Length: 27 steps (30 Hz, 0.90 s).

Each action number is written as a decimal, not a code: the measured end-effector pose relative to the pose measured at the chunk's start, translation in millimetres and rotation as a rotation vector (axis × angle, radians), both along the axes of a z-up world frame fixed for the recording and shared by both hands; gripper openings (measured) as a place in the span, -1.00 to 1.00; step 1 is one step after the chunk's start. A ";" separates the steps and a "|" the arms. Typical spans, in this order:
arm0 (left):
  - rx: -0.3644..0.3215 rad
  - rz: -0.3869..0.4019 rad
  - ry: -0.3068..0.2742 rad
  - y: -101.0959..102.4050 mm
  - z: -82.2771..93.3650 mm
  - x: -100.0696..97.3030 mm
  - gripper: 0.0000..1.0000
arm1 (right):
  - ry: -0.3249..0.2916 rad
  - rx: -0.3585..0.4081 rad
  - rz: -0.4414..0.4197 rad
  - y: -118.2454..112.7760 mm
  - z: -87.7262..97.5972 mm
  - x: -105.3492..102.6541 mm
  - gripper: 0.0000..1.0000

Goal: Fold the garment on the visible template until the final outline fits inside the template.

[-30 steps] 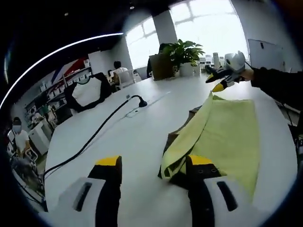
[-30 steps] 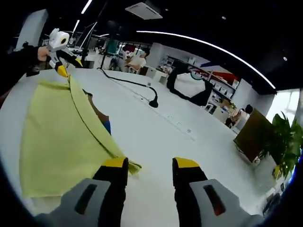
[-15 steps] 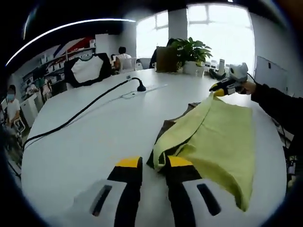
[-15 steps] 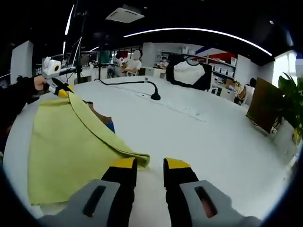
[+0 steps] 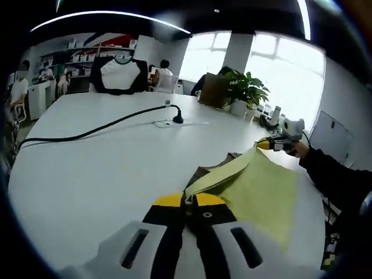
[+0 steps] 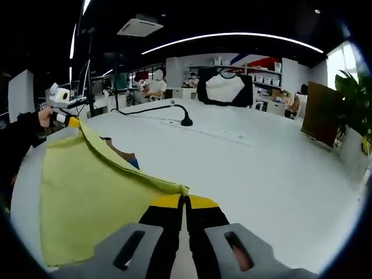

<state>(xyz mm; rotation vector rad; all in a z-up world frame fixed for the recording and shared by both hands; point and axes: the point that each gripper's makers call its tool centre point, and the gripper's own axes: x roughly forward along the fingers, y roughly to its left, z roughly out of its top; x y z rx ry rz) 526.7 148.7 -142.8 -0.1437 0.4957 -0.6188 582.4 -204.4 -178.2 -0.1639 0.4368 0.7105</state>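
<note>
A yellow-green garment (image 5: 256, 192) lies on the white table (image 5: 87, 168), one long edge raised off it. My left gripper (image 5: 190, 203) is shut on the near corner of that edge. My right gripper (image 5: 263, 145), held by a hand in a dark sleeve, pinches the far corner. A brown template (image 5: 210, 170) peeks out under the raised fold. In the right gripper view the garment (image 6: 87, 186) stretches from my right gripper (image 6: 184, 200), shut on its corner, to the left gripper (image 6: 72, 121). The brown template (image 6: 119, 151) shows beneath, with a blue patch beside it.
A black cable with a gooseneck end (image 5: 104, 125) runs across the table (image 6: 279, 168) beyond the garment, also seen as the cable (image 6: 174, 113). A black and white shirt (image 5: 121, 72) stands at the far edge. A potted plant (image 5: 247, 93) and seated people are behind.
Both grippers have gone from open to shut on the garment's folded edge, one at each corner. That edge is now lifted and pulled taut between them.
</note>
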 end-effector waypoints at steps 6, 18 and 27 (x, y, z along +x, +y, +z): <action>-0.053 0.029 0.009 4.3 15.2 12.9 -0.91 | 0.009 0.012 -0.011 0.6 2.7 4.4 -1.00; 0.008 0.065 0.073 12.7 -2.1 43.5 -0.93 | 0.056 -0.037 -0.034 4.5 -12.3 10.1 -1.00; 0.082 0.069 0.098 15.2 -32.3 45.6 -0.93 | 0.069 -0.064 -0.043 3.5 -14.9 9.8 -1.00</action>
